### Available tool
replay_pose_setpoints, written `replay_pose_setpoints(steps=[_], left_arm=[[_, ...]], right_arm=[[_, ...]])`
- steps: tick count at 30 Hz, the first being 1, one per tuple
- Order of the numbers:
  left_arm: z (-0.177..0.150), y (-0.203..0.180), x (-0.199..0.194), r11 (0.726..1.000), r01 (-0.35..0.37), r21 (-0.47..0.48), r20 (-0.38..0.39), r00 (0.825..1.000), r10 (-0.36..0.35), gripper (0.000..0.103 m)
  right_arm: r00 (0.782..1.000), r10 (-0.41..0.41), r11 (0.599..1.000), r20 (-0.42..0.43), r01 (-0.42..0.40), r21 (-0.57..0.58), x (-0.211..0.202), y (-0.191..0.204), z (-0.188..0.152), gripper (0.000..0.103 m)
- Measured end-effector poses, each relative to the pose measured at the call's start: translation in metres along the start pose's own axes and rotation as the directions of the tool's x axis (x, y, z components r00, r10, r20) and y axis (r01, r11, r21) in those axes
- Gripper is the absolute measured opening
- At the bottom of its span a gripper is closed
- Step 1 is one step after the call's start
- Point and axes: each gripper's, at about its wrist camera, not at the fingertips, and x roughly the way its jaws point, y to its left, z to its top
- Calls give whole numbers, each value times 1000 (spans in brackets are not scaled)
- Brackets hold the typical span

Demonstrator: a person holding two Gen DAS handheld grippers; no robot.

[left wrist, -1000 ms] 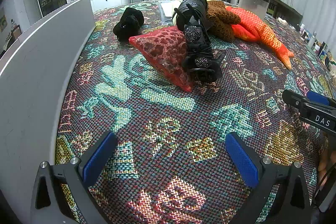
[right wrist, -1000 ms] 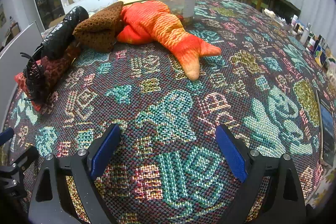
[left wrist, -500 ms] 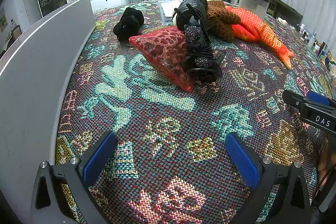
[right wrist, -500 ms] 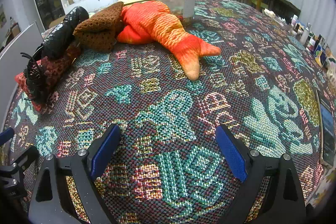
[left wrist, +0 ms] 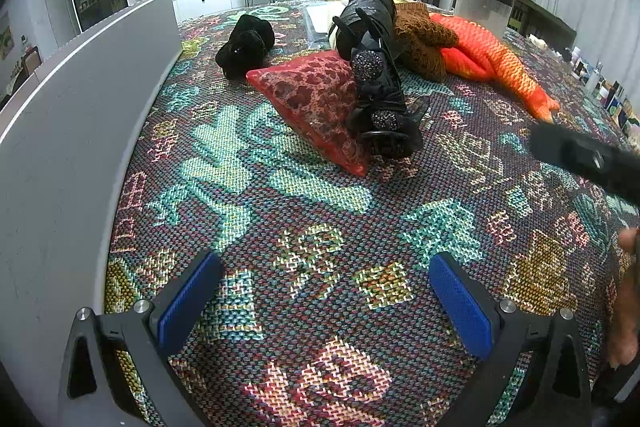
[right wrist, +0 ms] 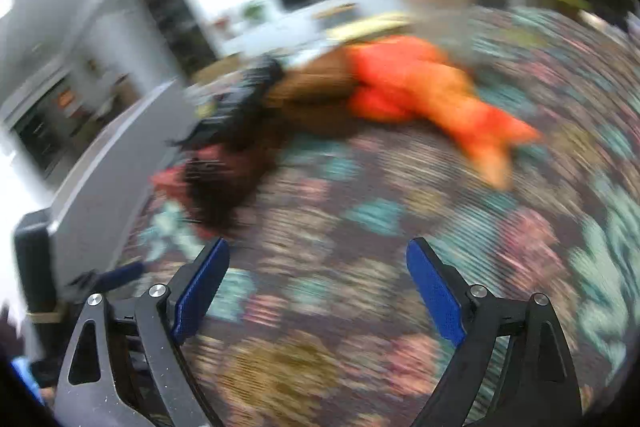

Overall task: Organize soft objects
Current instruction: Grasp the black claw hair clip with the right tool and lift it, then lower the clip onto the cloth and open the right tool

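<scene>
The right gripper (right wrist: 318, 287) now swings up and leftward, its view blurred. In the left view it sits higher and farther from the camera.

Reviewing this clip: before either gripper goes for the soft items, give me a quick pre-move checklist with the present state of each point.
1. Left gripper open and empty: ok.
2. Right gripper open and empty: ok.
3. Right wrist view sharp enough to aim: not ok, heavy motion blur.
4. Red cushion free to lift: not ok, black hair clips lie on it.
5. Orange fish plush unobstructed at its tail: ok.
6. Destination for items: cannot tell.
</scene>
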Motion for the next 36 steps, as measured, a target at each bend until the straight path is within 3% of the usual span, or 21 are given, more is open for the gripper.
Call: replay_pose_setpoints(steps=[4, 9, 10, 11, 13, 17, 21, 23, 25, 27, 29, 30, 31, 32, 33, 35, 36], left_arm=[[0, 0, 0, 1000, 0, -1, 0, 1000, 0, 103], [0, 1, 0, 1000, 0, 0, 0, 1000, 0, 103], [0, 0, 0, 1000, 1, -1, 0, 1000, -1, 103], [0, 0, 0, 1000, 1, -2, 1, 1000, -1, 103], [0, 0, 1, 1000, 3, -2, 1, 1000, -3, 103], [0, 2, 0, 1000, 10, -8, 5, 1000, -10, 103], [-1, 2, 1, 1000, 6, -6, 3, 1000, -6, 103], [-1, 1, 1, 1000, 1, -2, 1, 1000, -1, 103], [-1, 0, 1, 1000, -2, 0, 0, 1000, 2, 103], [0, 0, 2, 1000, -3, 1, -1, 1000, 3, 103], [-1, 0, 2, 1000, -3, 1, -1, 1000, 3, 103], [-1, 0, 2, 1000, -3, 0, -1, 1000, 3, 103], [0, 0, 2, 1000, -3, 0, -1, 1000, 3, 103], [0, -1, 1, 1000, -3, 1, -1, 1000, 3, 103], [0, -1, 2, 1000, -3, 1, -1, 1000, 3, 103], [0, -1, 2, 1000, -4, 1, -1, 1000, 4, 103], [0, -1, 2, 1000, -4, 1, -1, 1000, 4, 103]], right_arm=[[995, 50, 997, -86, -55, -54, 38, 31, 28, 91], [984, 21, 997, -176, -34, -68, 84, 49, 42, 72], [982, 24, 998, -189, -35, -54, 90, 47, 42, 64], [980, 55, 998, -193, -62, -33, 92, 45, 42, 34], [984, 60, 998, -170, -63, -12, 84, 39, 38, 33], [982, 77, 996, -175, -70, 46, 47, 18, 27, 33], [968, -42, 997, -248, 57, 54, 6, -15, 24, 33], [929, -181, 980, -324, 196, 14, -8, -32, 20, 33], [876, -335, 942, -347, 324, -91, -15, -37, 17, 33], [834, -431, 903, -346, 401, -156, -12, -39, 10, 35], [833, -455, 891, -317, 424, -164, -4, -41, 1, 39], [843, -462, 887, -276, 434, -157, -7, -42, -3, 49], [847, -486, 874, -217, 464, -144, -8, -41, -5, 61], [837, -509, 860, -199, 494, -126, -6, -43, -8, 87], [843, -507, 862, -180, 499, -90, -7, -46, -12, 88], [879, -451, 888, -153, 459, 17, -10, -57, -17, 90], [887, -444, 891, -125, 452, 39, -12, -59, -18, 90]])
